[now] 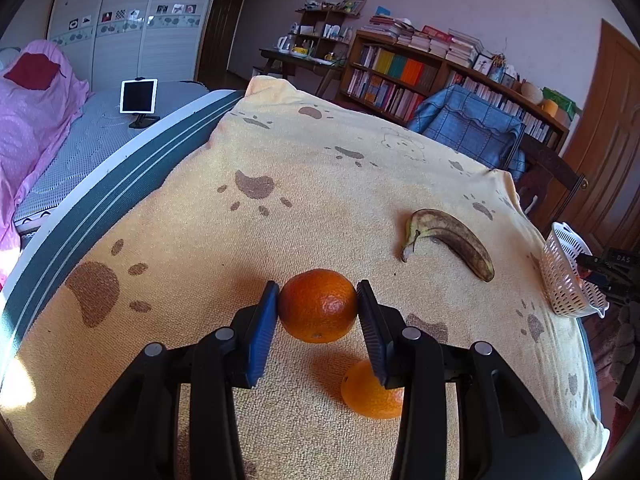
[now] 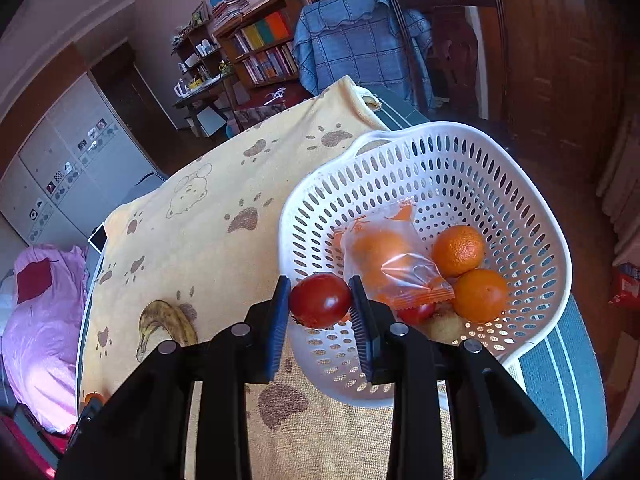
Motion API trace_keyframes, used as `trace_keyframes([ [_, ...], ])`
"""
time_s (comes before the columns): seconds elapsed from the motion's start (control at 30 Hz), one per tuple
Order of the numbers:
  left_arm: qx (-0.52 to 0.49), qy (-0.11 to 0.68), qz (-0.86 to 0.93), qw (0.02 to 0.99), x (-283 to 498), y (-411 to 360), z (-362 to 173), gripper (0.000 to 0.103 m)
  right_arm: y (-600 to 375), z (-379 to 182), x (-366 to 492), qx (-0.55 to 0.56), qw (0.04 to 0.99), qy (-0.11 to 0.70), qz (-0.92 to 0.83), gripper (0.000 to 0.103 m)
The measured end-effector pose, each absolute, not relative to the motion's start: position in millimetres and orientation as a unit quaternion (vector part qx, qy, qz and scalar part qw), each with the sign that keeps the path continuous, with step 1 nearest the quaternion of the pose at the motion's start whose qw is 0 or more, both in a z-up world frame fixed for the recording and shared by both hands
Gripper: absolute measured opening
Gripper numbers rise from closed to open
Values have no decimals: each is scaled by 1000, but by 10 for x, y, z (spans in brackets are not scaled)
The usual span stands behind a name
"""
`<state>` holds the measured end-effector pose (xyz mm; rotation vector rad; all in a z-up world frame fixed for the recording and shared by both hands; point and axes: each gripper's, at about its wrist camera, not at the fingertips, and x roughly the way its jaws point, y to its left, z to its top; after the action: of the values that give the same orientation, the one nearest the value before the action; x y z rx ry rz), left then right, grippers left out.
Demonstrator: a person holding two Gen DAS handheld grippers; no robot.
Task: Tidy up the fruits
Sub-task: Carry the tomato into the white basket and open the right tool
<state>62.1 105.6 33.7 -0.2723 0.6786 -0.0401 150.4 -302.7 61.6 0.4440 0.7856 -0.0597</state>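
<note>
Between the right gripper's (image 2: 320, 308) jaws sat a red tomato (image 2: 320, 306), clenched by both blue pads and carried just over the near rim of the white basket (image 2: 532, 216). Beyond and to the right of those jaws, inside the basket, lay two oranges (image 2: 458, 250), a bagged fruit (image 2: 394, 264) and another red fruit partly hidden behind the right jaw. Left of the jaws, on the paw-print towel (image 2: 192, 240) covering the table, rested the spotted banana (image 2: 166, 326).

The left gripper (image 1: 318, 306) likewise grasped a dark orange (image 1: 318, 306) between its jaws, seemingly lifted above the towel, with a second orange (image 1: 370, 394) below and right of them, half behind the right jaw.

By my reading, the step in hand was delivering the tomato. The next move called for carrying it further over the basket's hollow, lowering it clear of the fruit already there, then letting the jaws part.
</note>
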Motion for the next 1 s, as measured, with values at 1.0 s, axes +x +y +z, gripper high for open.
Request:
trace_keyframes([
  [1.0,-134,330,-20,934,631,1074,341,40,-2279,833,1614,149,926,344,42,38],
])
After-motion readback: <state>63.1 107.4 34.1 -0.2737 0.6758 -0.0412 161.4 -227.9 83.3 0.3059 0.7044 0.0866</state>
